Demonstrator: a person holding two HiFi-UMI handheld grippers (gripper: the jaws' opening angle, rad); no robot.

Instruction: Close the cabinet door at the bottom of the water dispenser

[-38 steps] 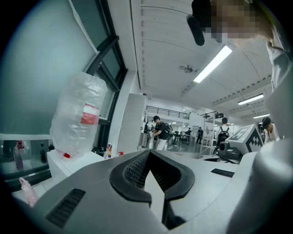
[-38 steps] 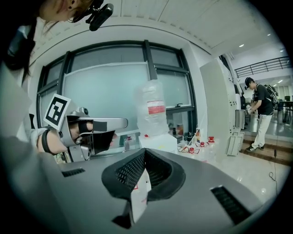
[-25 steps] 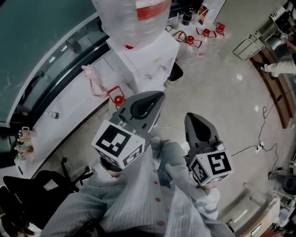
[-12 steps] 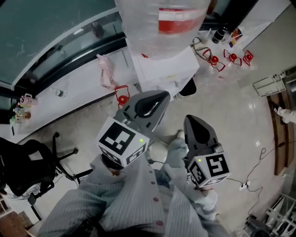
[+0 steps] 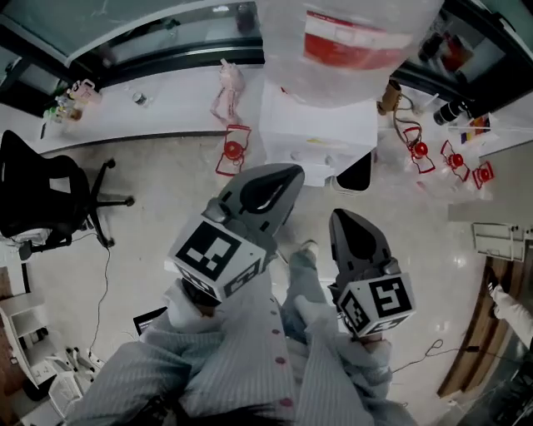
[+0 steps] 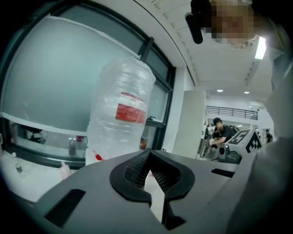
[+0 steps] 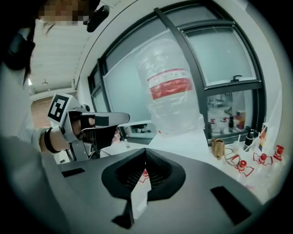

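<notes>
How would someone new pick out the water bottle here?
Start at the long white counter under the dark window. The white water dispenser stands in front of it, and the bottle sits on top. It is the only big clear jug, with a red label round it.

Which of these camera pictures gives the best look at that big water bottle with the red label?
The right gripper view: the water bottle stands whole, side-on, above the white dispenser. The left gripper view also shows it side-on, its foot behind the left tool. The head view cuts it off at the top edge.
</notes>
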